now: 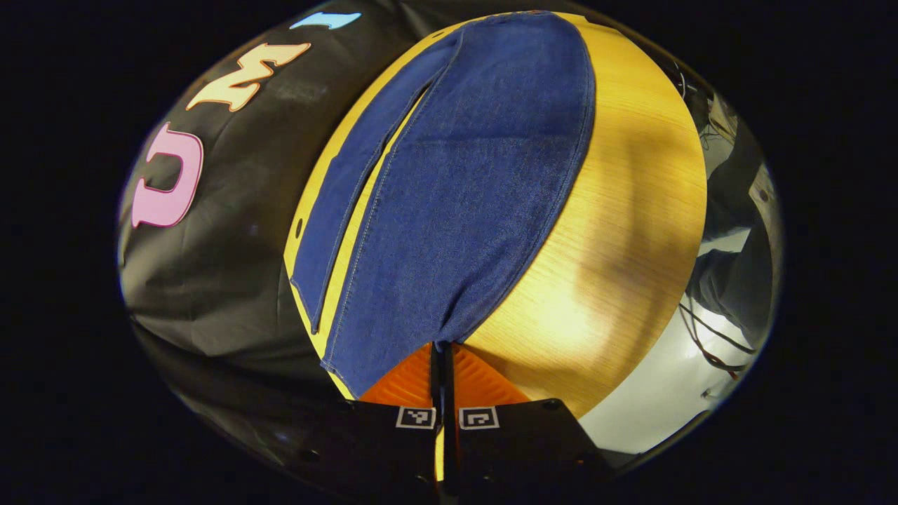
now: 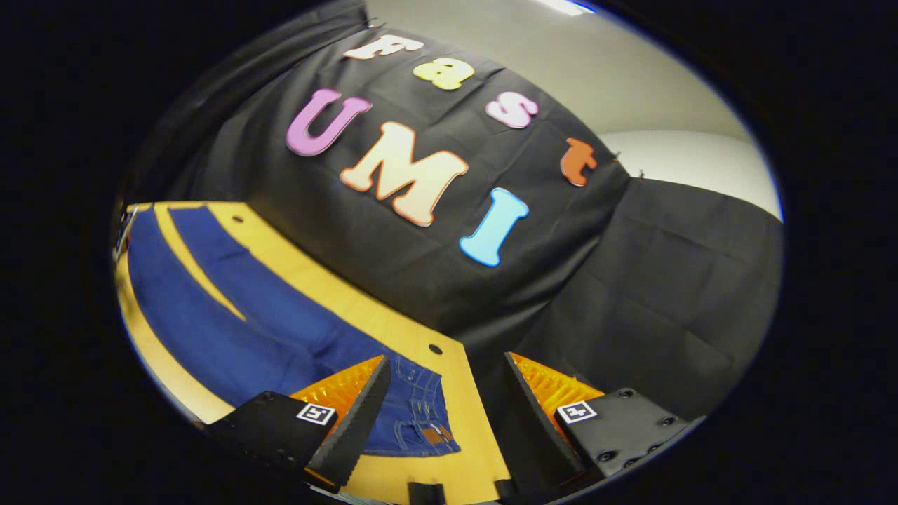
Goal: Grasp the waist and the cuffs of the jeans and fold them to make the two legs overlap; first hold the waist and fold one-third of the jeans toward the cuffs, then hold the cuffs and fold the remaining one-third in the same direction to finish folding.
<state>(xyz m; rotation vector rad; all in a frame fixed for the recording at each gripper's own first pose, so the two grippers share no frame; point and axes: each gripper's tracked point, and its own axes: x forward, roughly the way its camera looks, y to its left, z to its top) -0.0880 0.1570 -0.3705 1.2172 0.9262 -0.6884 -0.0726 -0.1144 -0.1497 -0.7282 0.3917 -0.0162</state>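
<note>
Jeans: the blue denim jeans (image 1: 463, 189) lie flat on the round table with a yellow wooden top (image 1: 631, 231). The two legs are spread a little, and a narrow strip of the table shows between them.
Jeans in the left gripper view: the cloth runs from the near edge of the table, at the gripper, up to the far edge. The thinner leg lies along the edge of the table beside the black cloth wall (image 1: 231, 280).
Jeans in the right gripper view: the waist (image 2: 421, 414), with its stitched pockets and a small brown patch, lies near the table edge that meets the wall. The legs (image 2: 210, 301) reach away toward the far left edge of the table.
Left gripper: the left gripper (image 1: 443, 351) has its fingers pressed together with almost no gap. A corner of the denim comes to a point right at the tips and is pinched between them.
Right gripper: the right gripper (image 2: 445, 368) stands wide open and holds nothing. One finger (image 2: 358, 414) is over the waist; I cannot tell if it touches the cloth. The other finger is over the table edge and the wall.
Floor: a pale floor (image 1: 652, 393) with dark cables shows beyond the table edge, on the right of the left gripper view.
</note>
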